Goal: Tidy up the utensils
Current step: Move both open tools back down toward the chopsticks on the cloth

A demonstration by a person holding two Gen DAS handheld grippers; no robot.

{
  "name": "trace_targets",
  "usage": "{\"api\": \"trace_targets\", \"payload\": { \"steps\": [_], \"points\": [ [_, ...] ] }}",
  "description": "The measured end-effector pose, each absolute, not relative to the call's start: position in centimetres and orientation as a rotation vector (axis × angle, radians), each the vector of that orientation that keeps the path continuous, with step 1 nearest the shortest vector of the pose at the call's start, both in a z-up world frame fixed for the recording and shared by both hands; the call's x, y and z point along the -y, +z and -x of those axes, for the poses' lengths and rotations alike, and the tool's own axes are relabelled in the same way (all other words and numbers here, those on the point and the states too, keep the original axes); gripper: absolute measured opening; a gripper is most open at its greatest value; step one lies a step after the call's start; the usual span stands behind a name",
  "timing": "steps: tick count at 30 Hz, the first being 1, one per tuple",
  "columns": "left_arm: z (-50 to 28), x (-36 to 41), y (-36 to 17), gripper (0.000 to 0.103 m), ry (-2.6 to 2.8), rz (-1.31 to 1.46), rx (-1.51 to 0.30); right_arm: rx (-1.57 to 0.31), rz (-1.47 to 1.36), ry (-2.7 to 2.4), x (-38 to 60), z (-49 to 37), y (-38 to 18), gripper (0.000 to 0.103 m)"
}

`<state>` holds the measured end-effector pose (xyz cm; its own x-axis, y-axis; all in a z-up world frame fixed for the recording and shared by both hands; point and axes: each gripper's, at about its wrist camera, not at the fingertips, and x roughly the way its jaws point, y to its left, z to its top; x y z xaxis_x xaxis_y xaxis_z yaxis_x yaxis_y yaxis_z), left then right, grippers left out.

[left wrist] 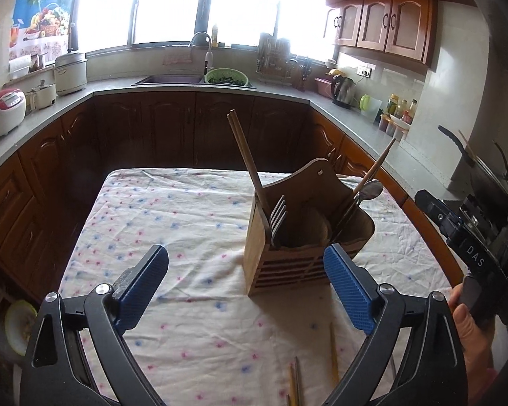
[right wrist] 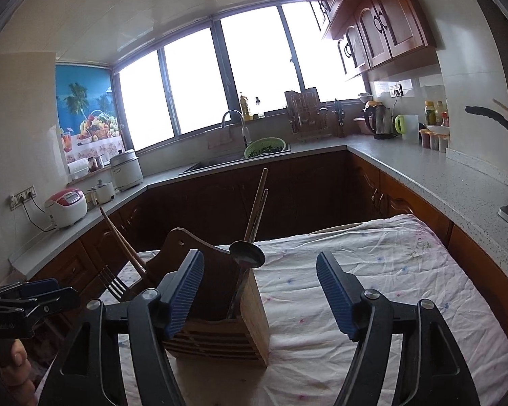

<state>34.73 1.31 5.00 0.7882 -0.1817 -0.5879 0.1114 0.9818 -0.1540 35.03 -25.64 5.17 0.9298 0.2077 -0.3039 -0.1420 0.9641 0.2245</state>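
Left wrist view: your left claw (left wrist: 245,270) is spread wide and grips nothing, hovering above the cloth-covered counter (left wrist: 172,203). Just beyond its right finger stands the wooden utensil holder (left wrist: 288,264). It contains forks (left wrist: 278,216) near the front, a chopstick pair (left wrist: 245,155) leaning left, and a spoon (left wrist: 369,190) with another chopstick pair (left wrist: 376,165) leaning right. Loose chopsticks (left wrist: 333,355) lie on the cloth, nearest you. Right wrist view: your right claw (right wrist: 260,291) is likewise wide open and empty, its left finger in front of the holder; the spoon bowl (right wrist: 248,253) shows between the fingers.
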Motion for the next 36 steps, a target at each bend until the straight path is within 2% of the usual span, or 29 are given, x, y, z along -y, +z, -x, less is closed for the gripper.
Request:
{"api": "trace_targets", "payload": {
  "steps": [3,14,24,36],
  "points": [
    [-32.7,-2.5,4.8,0.095,-0.156,0.158,-0.645,-0.333,-0.230,0.209,26.2,-33.3,5.6,0.081],
    [-25.6,-3.4,3.2,0.096,-0.158,0.225,-0.673,-0.363,-0.224,0.278,25.8,-25.9,5.6,0.088],
    [-21.2,-4.8,1.9,0.096,-0.166,0.313,-0.688,-0.400,-0.198,0.261,26.8,-20.0,4.6,0.091],
    [-18.0,-4.0,-1.2,0.096,-0.169,0.302,-0.748,-0.528,-0.237,0.219,28.6,-16.3,-0.1,0.091]
  ]
}}
